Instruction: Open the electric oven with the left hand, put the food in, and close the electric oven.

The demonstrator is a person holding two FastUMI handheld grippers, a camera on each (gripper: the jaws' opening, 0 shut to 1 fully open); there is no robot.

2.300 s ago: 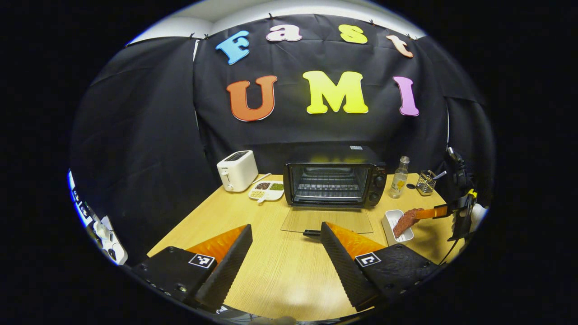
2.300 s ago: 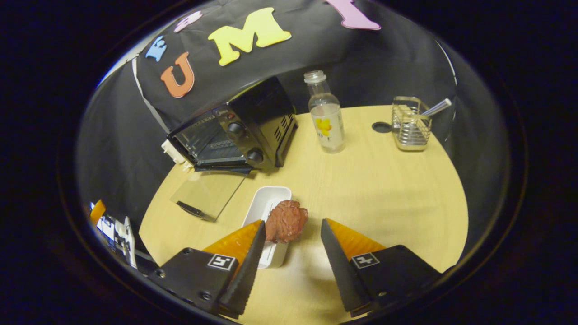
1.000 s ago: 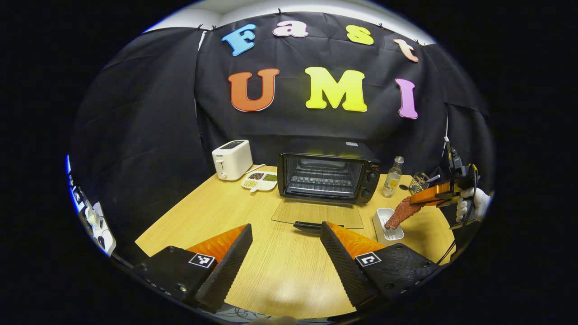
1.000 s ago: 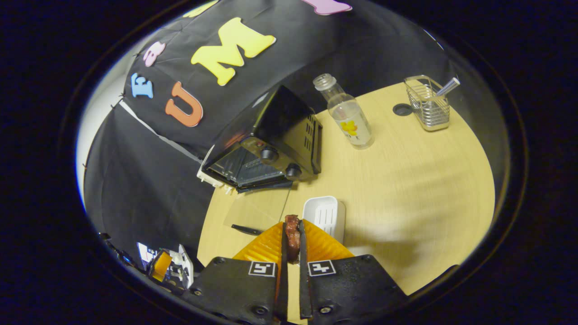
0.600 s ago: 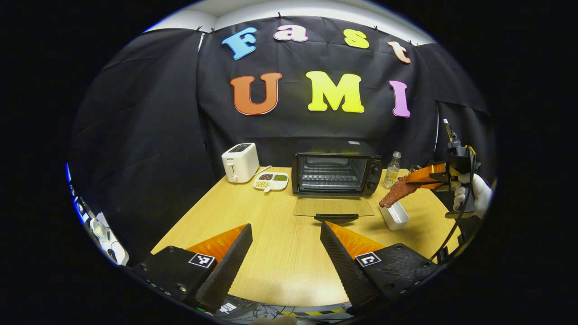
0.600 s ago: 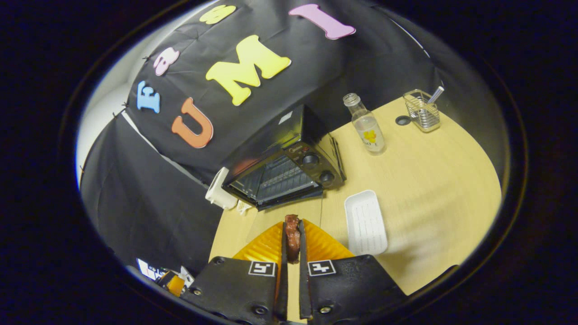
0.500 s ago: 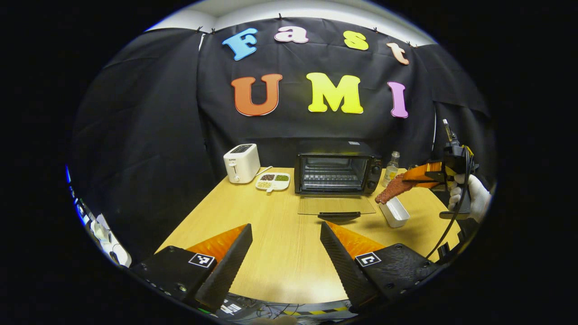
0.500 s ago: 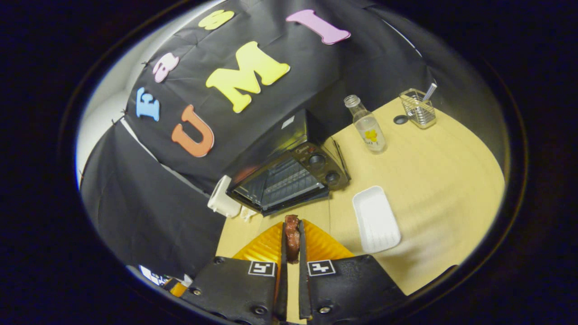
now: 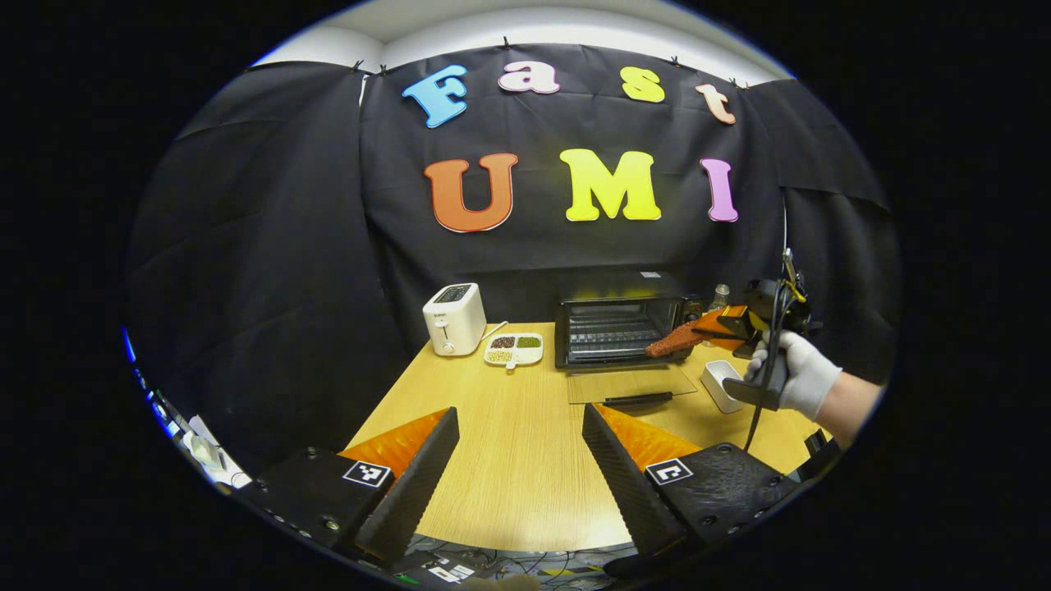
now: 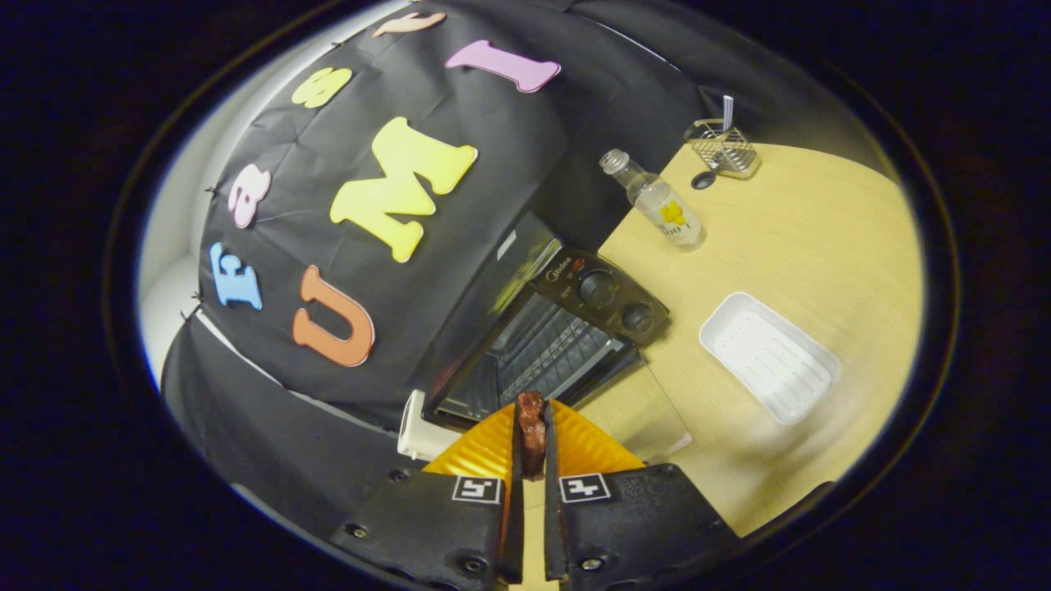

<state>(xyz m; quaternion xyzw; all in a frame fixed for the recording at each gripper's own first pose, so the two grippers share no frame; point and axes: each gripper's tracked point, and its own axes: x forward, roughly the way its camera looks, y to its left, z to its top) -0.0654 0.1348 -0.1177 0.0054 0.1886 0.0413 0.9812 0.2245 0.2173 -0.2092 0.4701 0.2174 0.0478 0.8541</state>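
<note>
The black electric oven (image 9: 617, 331) (image 10: 548, 336) stands at the back of the wooden table (image 9: 509, 443) with its glass door (image 9: 631, 383) folded flat down in front. My right gripper (image 10: 531, 423) (image 9: 716, 324) is shut on a reddish-brown slab of food (image 10: 531, 431) (image 9: 673, 341). A white-gloved hand (image 9: 800, 379) holds that gripper, and the food hangs in the air just before the oven's open mouth, above the door. My left gripper (image 9: 519, 423) stands open over the near part of the table, far back from the oven, with nothing between its fingers.
An empty white tray (image 10: 769, 355) (image 9: 721, 384) lies right of the oven door. A clear bottle (image 10: 654, 201) and a wire holder (image 10: 722, 146) stand further back on the right. Left of the oven are a white toaster (image 9: 454, 318) and a divided dish (image 9: 513, 348).
The right gripper has closed on the food, lifted it off the white tray and carried it left up to the oven mouth. The left gripper has drawn back from the oven, still open.
</note>
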